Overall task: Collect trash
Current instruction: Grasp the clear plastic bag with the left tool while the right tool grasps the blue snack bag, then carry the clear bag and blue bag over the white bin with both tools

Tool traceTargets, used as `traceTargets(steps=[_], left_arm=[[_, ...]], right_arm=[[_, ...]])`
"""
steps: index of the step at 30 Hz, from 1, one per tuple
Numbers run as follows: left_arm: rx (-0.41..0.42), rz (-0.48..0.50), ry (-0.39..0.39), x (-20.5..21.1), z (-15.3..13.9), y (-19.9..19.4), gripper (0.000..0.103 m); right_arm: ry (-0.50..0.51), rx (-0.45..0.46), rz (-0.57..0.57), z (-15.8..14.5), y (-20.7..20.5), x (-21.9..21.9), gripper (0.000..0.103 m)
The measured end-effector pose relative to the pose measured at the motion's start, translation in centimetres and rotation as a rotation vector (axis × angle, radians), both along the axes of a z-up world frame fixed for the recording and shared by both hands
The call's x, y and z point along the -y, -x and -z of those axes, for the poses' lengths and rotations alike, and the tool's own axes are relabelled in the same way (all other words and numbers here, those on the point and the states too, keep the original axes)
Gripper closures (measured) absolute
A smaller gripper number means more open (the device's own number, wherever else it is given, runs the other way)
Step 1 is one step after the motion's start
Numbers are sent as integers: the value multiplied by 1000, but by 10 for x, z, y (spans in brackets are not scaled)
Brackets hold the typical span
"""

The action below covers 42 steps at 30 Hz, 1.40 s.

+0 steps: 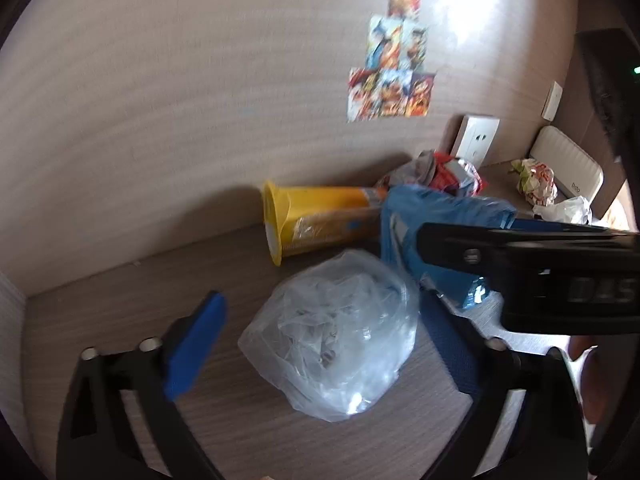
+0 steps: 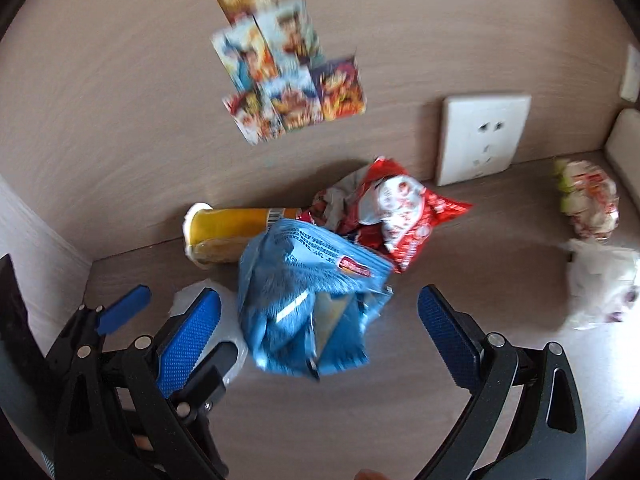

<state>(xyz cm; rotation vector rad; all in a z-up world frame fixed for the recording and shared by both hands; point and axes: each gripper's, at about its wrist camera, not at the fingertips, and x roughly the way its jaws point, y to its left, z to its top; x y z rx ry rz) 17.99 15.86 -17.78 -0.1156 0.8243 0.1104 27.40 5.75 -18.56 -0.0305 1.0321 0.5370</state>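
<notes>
Both grippers, left [image 1: 320, 336] and right [image 2: 320, 324], hold fingers released, straddling clear plastic bag [image 1: 332, 336] and blue snack packet [image 2: 312, 300] for pickup.

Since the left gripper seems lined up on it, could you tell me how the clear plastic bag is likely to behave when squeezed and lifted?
The clear plastic bag looks thin and crumpled, so it will probably collapse between the open left gripper fingers rather than resist. It seems nearly empty, hence likely very light. Its glossy film may slip, so a bunched fold should hold better.
</notes>
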Motion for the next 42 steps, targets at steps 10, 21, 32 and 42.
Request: traceTargets(steps=[10,21,32,42], left_arm=[[1,-10,5,1,4,4,50],[65,86,-30,48,-40,40,51],[92,332,-8,147,-56,57,51],[88,606,19,266,-62,80,51]], right_arm=[[15,-16,10,11,2,-4,22],[14,147,2,-42,67,50,22],[14,168,236,-67,115,177,22],[29,159,523,-75,176,292,22]])
